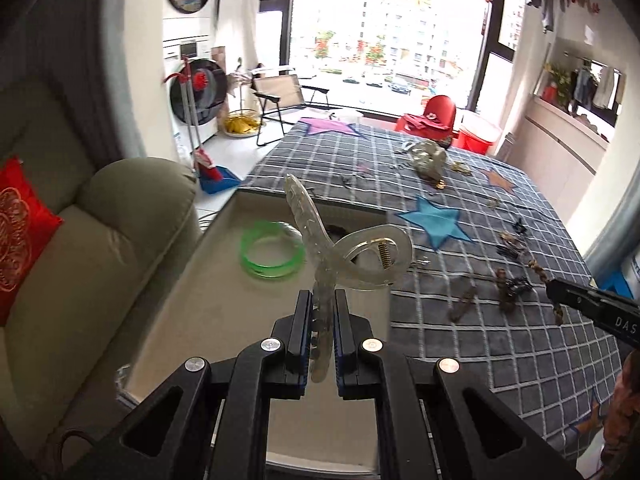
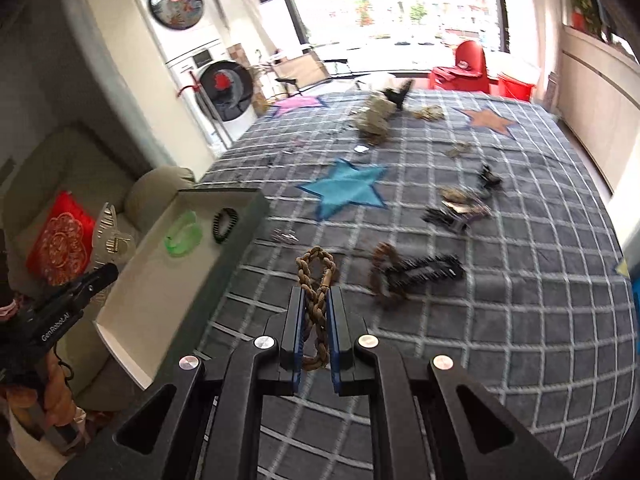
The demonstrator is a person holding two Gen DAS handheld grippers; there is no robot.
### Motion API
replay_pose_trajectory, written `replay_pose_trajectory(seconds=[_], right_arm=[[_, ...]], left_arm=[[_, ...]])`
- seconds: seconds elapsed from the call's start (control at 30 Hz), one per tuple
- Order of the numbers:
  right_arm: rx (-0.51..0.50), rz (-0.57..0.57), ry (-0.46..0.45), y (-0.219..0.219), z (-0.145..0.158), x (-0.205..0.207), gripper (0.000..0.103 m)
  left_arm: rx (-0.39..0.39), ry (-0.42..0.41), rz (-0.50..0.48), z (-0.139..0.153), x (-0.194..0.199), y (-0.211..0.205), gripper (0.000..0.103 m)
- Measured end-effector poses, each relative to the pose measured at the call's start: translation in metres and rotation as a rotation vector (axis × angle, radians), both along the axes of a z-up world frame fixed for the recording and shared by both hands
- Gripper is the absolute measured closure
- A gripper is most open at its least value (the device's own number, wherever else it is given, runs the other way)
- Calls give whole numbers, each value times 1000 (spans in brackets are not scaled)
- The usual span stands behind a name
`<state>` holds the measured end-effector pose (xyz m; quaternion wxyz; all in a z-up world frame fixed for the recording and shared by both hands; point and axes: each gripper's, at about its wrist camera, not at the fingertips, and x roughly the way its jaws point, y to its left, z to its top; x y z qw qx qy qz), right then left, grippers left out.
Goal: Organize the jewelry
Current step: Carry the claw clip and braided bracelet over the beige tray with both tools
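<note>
My left gripper (image 1: 323, 300) is shut on a clear glittery hair claw clip (image 1: 352, 248), held up over the white tray (image 1: 200, 320); the clip also shows in the right wrist view (image 2: 108, 232). A green bangle (image 1: 272, 254) lies in the tray, with a black beaded bracelet (image 2: 225, 225) beside it. My right gripper (image 2: 316, 296) is shut on a brown braided cord bracelet (image 2: 315, 280), held above the grey checked cloth (image 2: 500, 340). It also shows in the left wrist view (image 1: 556, 300). Several hair clips and bracelets (image 2: 416, 274) lie scattered on the cloth.
A beige sofa (image 1: 80, 280) with a red cushion (image 1: 20, 232) stands left of the tray. A lumpy clear pouch (image 1: 430, 158) sits at the far end of the cloth. Blue (image 1: 434, 220), pink and orange stars mark the cloth. Red chair (image 1: 438, 114) stands beyond.
</note>
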<state>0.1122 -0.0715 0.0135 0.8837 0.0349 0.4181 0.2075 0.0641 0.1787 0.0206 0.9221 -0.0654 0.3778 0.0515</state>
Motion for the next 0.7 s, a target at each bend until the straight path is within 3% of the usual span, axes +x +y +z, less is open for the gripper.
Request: replay_pose_trajectory(seconds=[0.7], right_arm=[[11, 192, -24, 79, 30, 41, 91]], left_arm=[[-18, 51, 94, -13, 16, 42, 92]])
